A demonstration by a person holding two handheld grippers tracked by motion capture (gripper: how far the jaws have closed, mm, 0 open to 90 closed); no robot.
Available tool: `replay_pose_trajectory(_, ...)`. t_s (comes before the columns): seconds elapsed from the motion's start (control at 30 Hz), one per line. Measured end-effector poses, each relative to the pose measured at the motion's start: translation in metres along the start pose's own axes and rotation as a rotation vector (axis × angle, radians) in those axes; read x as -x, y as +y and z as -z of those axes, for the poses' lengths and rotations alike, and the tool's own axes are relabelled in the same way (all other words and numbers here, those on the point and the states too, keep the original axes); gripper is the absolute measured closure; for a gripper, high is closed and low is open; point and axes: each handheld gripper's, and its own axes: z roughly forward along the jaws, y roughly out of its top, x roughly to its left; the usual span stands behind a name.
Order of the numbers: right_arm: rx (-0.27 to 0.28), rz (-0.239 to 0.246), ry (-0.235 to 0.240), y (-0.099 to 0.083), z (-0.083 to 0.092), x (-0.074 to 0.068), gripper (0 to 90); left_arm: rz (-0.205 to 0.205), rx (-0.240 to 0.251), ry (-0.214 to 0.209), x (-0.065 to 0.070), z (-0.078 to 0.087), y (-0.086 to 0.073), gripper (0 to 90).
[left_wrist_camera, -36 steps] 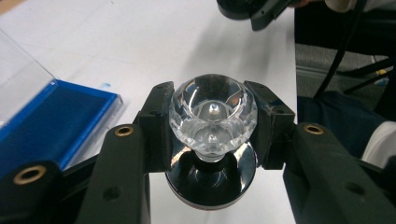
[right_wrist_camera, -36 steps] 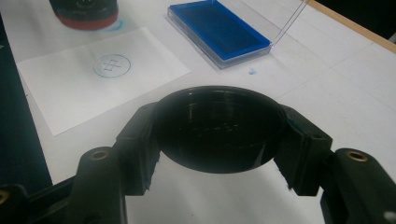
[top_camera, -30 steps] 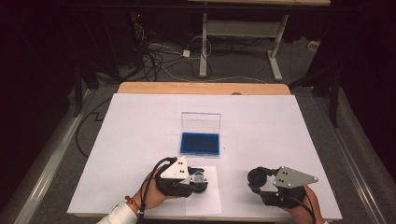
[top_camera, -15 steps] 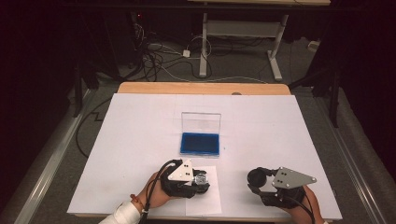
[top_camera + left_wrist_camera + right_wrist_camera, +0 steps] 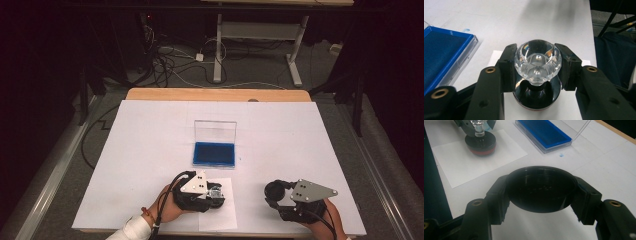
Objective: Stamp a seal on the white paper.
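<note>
High view: left gripper [image 5: 212, 194] jaws clamped on the clear faceted knob of one stamp [image 5: 537, 62], its black-and-red base resting on the single paper sheet [image 5: 220, 217] just in front of the open blue ink pad [image 5: 214, 154]; right gripper [image 5: 280, 192] jaws closed around one black round cap [image 5: 541, 188], right of the ink pad, low over the desk [image 5: 150, 135]; judging: cap is off, stamp looks pressed on the paper; lifting and recapping remain; one pad, one stamp, one cap, one sheet.

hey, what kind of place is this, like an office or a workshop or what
Probably a lab or recording room, not an office: a table covered in white sheeting, loose cables across the grey floor behind it, and dark surroundings. The stamp and blue ink pad look staged.
</note>
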Motion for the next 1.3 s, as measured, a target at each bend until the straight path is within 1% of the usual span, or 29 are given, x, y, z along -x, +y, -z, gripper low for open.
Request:
replay_pose_trajectory(0.1,-0.001,0.001,0.001,-0.0001,-0.0001,0.0,38.0,0.0,-0.011,0.0,-0.0004,-0.0017,-0.0007,54.2)
replay_pose_trajectory(0.17,-0.002,0.001,0.002,-0.0002,-0.0001,0.0,38.0,0.006,-0.009,-0.003,-0.0008,-0.0026,-0.0014,54.2)
replay_pose_trajectory(0.33,-0.003,0.001,0.002,-0.0001,-0.0002,-0.0002,38.0,0.004,-0.019,0.0,-0.0016,-0.0043,-0.0019,54.2)
replay_pose_trajectory(0.57,-0.007,0.002,0.005,-0.0001,-0.0007,-0.0004,38.0,0.009,-0.015,-0.005,-0.0035,-0.0052,-0.003,54.2)
replay_pose_trajectory(0.63,-0.008,0.002,0.006,-0.0003,-0.0009,-0.0003,38.1,0.018,-0.017,-0.01,-0.0048,-0.0047,-0.004,54.2)
replay_pose_trajectory(0.7,-0.008,0.002,0.006,-0.0003,-0.001,-0.0002,38.1,0.038,-0.01,-0.017,-0.0062,-0.0044,-0.006,54.2)
replay_pose_trajectory(0.83,-0.009,0.005,0.006,0.0,-0.0011,-0.0007,38.1,0.033,-0.021,-0.011,-0.0046,-0.0047,-0.0056,54.3)
replay_pose_trajectory(0.87,-0.01,0.005,0.006,0.0001,-0.0011,-0.001,38.0,0.037,-0.021,-0.013,-0.0048,-0.0047,-0.0058,54.3)
replay_pose_trajectory(0.9,-0.01,0.006,0.006,0.0002,-0.001,-0.0011,38.0,0.036,-0.026,-0.014,-0.0049,-0.0044,-0.0055,54.3)
replay_pose_trajectory(0.93,-0.01,0.007,0.006,0.0003,-0.0011,-0.0011,38.0,0.024,-0.042,-0.012,-0.0049,-0.0037,-0.0044,54.3)
replay_pose_trajectory(0.97,-0.011,0.009,0.005,0.0004,-0.001,-0.0014,38.1,0.022,-0.048,-0.011,-0.0046,-0.0038,-0.0036,54.3)
replay_pose_trajectory(1.17,-0.012,0.009,0.008,0.0002,-0.0015,-0.0012,38.0,0.023,-0.06,-0.015,-0.0058,-0.004,-0.0021,54.3)
replay_pose_trajectory(1.3,-0.014,0.015,0.013,0.0005,-0.0016,-0.0018,38.0,0.02,-0.088,-0.022,-0.0076,-0.0033,0.001,54.3)
